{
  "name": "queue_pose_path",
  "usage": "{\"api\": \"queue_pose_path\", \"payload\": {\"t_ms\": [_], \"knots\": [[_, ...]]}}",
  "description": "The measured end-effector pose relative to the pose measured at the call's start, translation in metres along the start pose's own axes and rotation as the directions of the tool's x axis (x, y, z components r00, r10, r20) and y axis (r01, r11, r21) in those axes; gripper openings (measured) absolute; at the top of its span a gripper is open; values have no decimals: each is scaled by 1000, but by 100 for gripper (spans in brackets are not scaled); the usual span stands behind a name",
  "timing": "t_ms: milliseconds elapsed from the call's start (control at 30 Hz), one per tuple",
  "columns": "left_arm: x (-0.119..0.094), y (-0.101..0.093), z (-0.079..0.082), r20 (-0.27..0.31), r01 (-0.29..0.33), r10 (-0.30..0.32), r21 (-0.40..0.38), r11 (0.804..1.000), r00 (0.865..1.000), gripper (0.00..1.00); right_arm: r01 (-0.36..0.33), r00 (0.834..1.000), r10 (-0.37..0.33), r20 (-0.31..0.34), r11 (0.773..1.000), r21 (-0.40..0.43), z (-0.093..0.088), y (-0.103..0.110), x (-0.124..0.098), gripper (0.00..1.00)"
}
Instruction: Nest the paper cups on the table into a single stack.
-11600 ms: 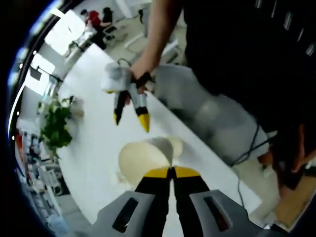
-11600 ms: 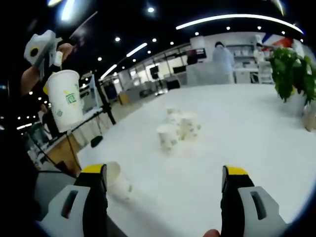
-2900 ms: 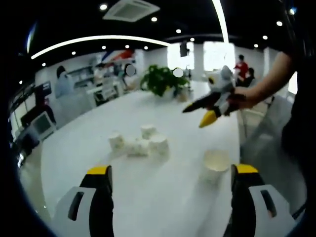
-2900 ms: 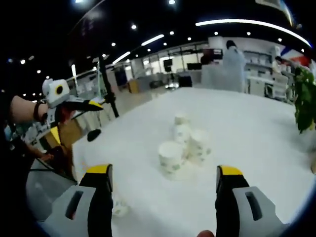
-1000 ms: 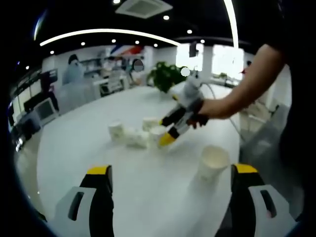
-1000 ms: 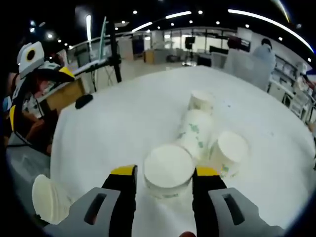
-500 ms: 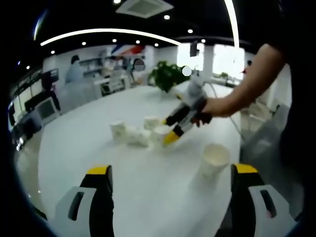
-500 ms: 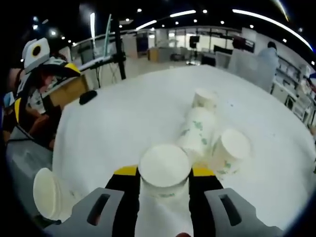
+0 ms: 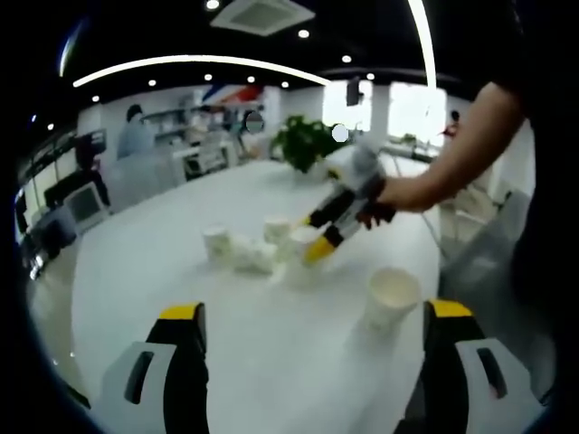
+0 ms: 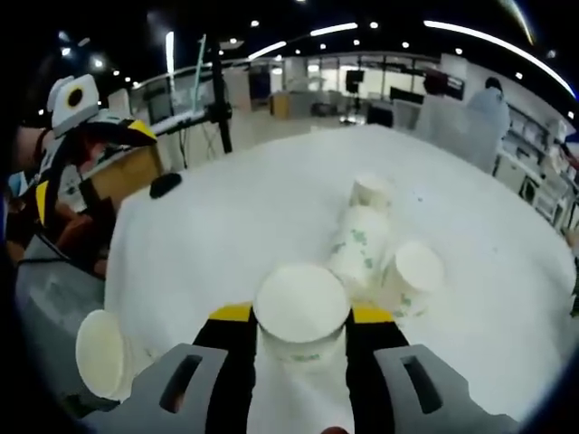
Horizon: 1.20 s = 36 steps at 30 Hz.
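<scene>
Your left claw has two grey moulded jaws with dark slotted recesses, black inner faces and yellow tips. Your right claw is built the same: grey shells, black fingers, yellow caps. From the left gripper view its body is pale grey and rounded, and you wear a dark garment.

Potted plant (leafy) behind; tripod.
</scene>
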<state>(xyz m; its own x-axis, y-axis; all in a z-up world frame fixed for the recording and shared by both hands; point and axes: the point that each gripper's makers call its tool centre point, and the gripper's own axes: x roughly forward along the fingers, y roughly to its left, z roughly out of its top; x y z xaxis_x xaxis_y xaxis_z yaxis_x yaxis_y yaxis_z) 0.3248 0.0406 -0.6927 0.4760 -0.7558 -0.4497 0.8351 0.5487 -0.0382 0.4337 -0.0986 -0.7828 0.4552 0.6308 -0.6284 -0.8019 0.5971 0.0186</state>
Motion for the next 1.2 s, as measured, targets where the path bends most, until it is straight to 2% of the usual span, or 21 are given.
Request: {"api": "queue_pose_path", "payload": {"t_ms": [300, 367, 467, 700, 1200], "knots": [[-1, -1, 7, 5, -4, 4, 3, 1000, 1000, 98, 12, 999, -12, 46, 1000, 8, 15, 2, -19, 35], [-1, -4, 15, 37, 1, -1, 19, 1000, 999, 98, 15, 998, -15, 58, 1000, -5, 19, 3, -24, 35], [2, -5, 14, 21, 3, -4, 19, 1000, 1000, 98, 16, 998, -16, 64, 1000, 0, 20, 3, -27, 35], [4, -8, 15, 30, 10, -11, 27, 1000, 999, 98, 17, 993, -18, 117, 1000, 8, 35, 10, -45, 35], [0, -14, 12, 31, 7, -7, 7, 1000, 999, 98, 26, 974, -26, 224, 1000, 4, 61, 20, -94, 35]]}}
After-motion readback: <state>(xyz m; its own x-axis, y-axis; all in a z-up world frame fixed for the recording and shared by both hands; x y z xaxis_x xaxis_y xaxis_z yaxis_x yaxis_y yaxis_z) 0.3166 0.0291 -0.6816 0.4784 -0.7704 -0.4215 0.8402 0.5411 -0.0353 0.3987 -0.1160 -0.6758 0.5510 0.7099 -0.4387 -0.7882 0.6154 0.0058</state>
